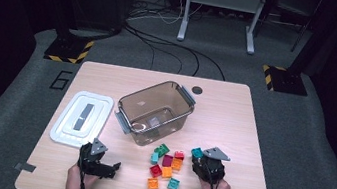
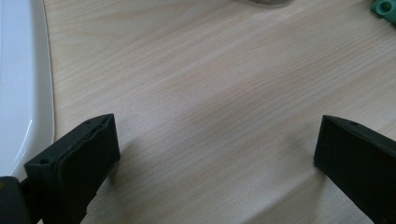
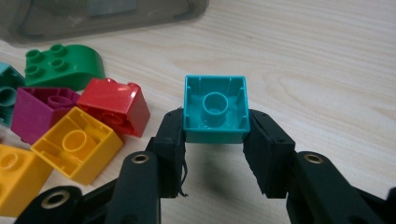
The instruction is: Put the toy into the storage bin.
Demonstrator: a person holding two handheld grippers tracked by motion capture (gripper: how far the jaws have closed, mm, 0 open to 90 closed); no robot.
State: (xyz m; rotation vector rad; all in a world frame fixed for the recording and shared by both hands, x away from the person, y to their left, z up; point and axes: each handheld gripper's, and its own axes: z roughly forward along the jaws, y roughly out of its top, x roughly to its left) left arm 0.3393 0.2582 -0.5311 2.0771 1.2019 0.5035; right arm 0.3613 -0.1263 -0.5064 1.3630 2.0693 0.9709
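Teal hollow-bottomed brick sits pinched between the right tongs, underside facing the camera.

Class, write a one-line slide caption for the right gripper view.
Right gripper clamps a teal brick, hollow underside facing the camera, beside loose coloured bricks on the wooden table.

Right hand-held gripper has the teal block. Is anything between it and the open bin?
Nothing visible. The right hand-held gripper clamps the teal block; bare table lies toward the lidless bin. The other blocks lie to its left, off that line.
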